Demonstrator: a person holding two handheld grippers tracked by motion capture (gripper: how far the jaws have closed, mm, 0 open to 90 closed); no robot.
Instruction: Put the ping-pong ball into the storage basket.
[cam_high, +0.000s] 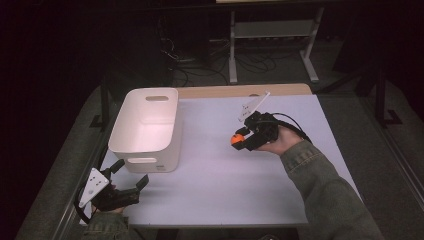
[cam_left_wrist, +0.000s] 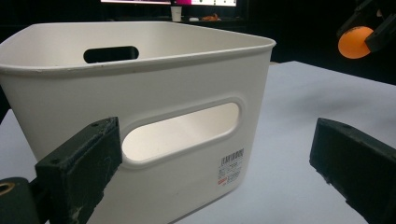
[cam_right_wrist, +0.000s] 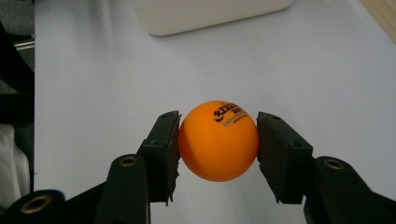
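Dark room, white table (cam_high: 225, 185). Right gripper (cam_right_wrist: 218, 140) pinches the small orange plastic ball (cam_right_wrist: 218, 141) tight. Keep squeezing, lift it over the white plastic bin (cam_high: 145, 131), then let go; left gripper (cam_left_wrist: 210, 168) waits wide open, holding nothing.

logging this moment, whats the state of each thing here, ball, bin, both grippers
orange ping-pong ball: clamped between the right gripper's jaws, held above the table
right gripper: shut on the ball
left gripper: open, nothing between its jaws, beside the bin's near end
white plastic bin: upright on the table, looks empty
table: white top, bin standing on it
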